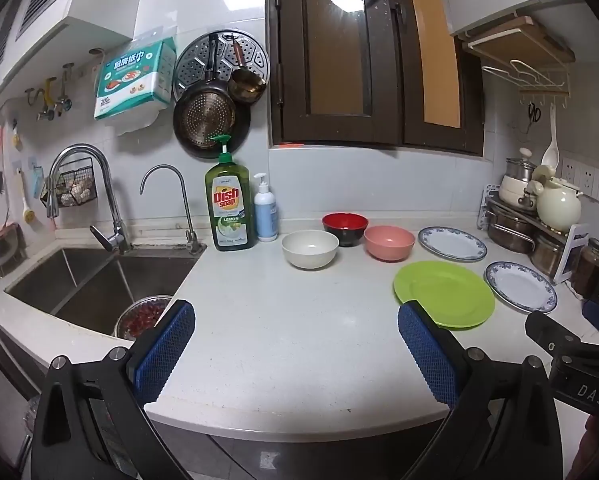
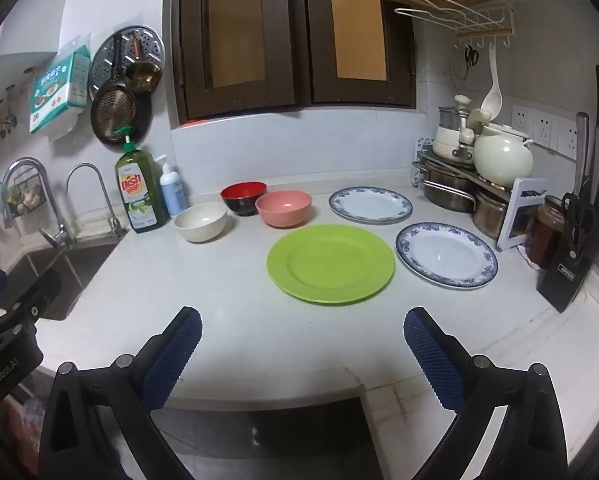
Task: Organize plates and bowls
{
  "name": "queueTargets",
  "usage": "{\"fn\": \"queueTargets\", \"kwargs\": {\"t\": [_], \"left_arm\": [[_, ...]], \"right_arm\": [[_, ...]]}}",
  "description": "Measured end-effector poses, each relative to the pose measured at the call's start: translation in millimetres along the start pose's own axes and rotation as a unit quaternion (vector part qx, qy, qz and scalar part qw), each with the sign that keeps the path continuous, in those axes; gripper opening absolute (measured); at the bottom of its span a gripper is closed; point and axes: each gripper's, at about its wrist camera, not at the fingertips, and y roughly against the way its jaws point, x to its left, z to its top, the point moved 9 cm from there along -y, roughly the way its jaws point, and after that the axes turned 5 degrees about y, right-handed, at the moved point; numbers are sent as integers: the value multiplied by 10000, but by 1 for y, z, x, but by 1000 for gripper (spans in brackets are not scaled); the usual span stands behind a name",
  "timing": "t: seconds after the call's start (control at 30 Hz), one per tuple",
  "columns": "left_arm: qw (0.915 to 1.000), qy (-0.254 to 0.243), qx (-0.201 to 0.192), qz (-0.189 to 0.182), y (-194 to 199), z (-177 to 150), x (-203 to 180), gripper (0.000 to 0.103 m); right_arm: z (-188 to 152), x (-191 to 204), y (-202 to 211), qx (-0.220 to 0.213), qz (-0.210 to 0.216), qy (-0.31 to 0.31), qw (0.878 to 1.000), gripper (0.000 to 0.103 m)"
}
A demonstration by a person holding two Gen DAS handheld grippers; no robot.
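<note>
Both grippers poised, nothing picked up yet.

I hold the left gripper (image 1: 295, 356) and right gripper (image 2: 301, 356) with fingers spread wide over the worktop (image 2: 227, 312); bowls (image 2: 284, 208) and plates (image 2: 330, 263) lie separate ahead, unstacked, presumably awaiting sorting.

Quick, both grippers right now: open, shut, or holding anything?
Left gripper: open, holding nothing.
Right gripper: open, holding nothing.
</note>
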Motion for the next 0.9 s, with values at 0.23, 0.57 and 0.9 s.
{"fn": "queueTargets", "kwargs": {"t": [0.23, 0.57, 0.9], "left_arm": [[9999, 127, -15, -45, 12, 1, -1, 103], [9999, 90, -53, -88, 16, 2, -1, 103], [9997, 44, -205, -145, 22, 10, -1, 103]], "right_arm": [[15, 0, 11, -259, 1, 183, 9995, 102], [17, -3, 23, -339, 26, 178, 9993, 102], [17, -7, 29, -392, -62, 158, 9991, 102]]}}
